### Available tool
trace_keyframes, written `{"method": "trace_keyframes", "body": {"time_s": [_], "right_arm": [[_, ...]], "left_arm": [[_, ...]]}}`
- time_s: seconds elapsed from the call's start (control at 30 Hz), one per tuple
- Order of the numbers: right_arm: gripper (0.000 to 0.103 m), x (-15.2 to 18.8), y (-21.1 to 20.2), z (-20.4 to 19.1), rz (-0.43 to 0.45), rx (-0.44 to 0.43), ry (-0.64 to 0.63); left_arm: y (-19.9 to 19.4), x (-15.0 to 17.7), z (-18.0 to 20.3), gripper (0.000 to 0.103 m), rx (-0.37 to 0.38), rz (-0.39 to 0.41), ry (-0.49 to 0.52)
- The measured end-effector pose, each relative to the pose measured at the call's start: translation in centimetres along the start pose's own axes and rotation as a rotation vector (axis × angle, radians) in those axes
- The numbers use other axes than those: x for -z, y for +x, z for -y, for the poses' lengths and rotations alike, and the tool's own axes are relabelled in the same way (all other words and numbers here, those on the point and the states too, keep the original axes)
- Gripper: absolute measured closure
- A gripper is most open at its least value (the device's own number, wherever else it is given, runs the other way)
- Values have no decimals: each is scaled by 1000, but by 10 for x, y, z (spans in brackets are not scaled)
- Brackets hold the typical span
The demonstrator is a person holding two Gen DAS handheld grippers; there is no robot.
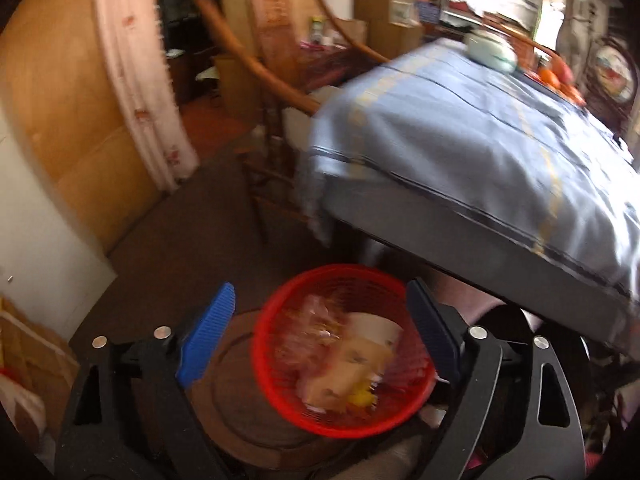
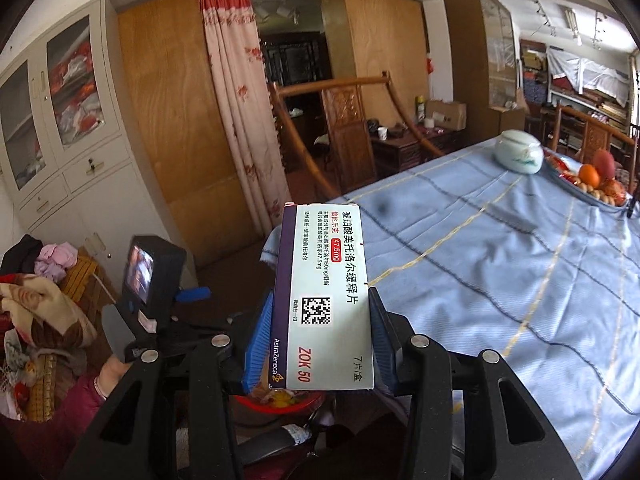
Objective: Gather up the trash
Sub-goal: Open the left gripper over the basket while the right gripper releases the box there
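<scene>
A red mesh trash basket (image 1: 344, 348) stands on a round dark stool below the table edge, holding wrappers, a paper cup and other scraps. My left gripper (image 1: 320, 320) is open and empty above it, blue fingers either side of the basket. My right gripper (image 2: 320, 320) is shut on a white medicine box (image 2: 324, 300) printed with Chinese text and "ZOK 50", held upright off the table's near left corner. A sliver of the red basket (image 2: 280, 402) shows below the box. The left gripper's body and camera (image 2: 148, 276) show at left in the right wrist view.
The table with a blue cloth (image 2: 500, 260) carries a pale ceramic jar (image 2: 518, 154) and a fruit plate (image 2: 592, 184) at its far end. A wooden chair (image 2: 344, 136) stands behind it. A curtain (image 2: 244, 120), cabinets (image 2: 60, 128) and piled clothes (image 2: 36, 312) are at left.
</scene>
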State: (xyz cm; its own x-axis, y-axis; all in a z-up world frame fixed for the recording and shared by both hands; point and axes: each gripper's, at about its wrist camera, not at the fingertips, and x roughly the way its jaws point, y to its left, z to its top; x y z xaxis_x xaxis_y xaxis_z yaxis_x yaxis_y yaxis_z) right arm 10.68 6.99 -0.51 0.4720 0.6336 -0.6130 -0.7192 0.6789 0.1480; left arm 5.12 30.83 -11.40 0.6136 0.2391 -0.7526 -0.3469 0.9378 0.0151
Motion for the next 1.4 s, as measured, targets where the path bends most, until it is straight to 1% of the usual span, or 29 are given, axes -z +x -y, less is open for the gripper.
{"method": "trace_keyframes", "body": {"time_s": [0.07, 0.13, 0.2, 0.27, 0.43, 0.63, 0.67, 0.73, 0.77, 0.9, 1.1, 1.23, 1.4], "right_arm": [[58, 1, 13, -5, -24, -12, -8], [58, 0, 25, -11, -45, -23, -21], [58, 1, 35, -19, -64, -36, -41], [58, 1, 45, -29, -83, -48, -60], [58, 3, 75, -53, -146, -82, -97], [58, 13, 114, -70, -234, -105, -123], [56, 15, 121, -72, -252, -110, -132], [35, 21, 133, -74, -271, -101, -136], [34, 24, 136, -74, -274, -89, -141], [35, 25, 131, -74, -247, -59, -156], [34, 20, 95, -58, -162, -42, -117], [32, 21, 72, -43, -102, -31, -89], [27, 20, 42, -18, -16, -10, -68]], "left_arm": [[-9, -3, -9, 12, -58, 42, -24], [-22, -5, -20, 10, -118, 96, -43], [-32, -7, -31, 7, -142, 143, -65], [-43, -7, -39, 7, -149, 179, -92], [-46, -7, -57, 7, -143, 197, -135], [-30, -8, -70, 7, -162, 166, -156], [-29, -6, -74, 7, -161, 158, -161], [-26, -5, -78, 7, -155, 142, -172], [-24, -5, -80, 7, -152, 136, -176], [-24, -5, -82, 7, -156, 130, -180], [-31, -8, -74, 7, -152, 138, -171], [-46, -16, -56, 7, -144, 173, -146], [-75, -27, -18, 7, -142, 244, -100]]}}
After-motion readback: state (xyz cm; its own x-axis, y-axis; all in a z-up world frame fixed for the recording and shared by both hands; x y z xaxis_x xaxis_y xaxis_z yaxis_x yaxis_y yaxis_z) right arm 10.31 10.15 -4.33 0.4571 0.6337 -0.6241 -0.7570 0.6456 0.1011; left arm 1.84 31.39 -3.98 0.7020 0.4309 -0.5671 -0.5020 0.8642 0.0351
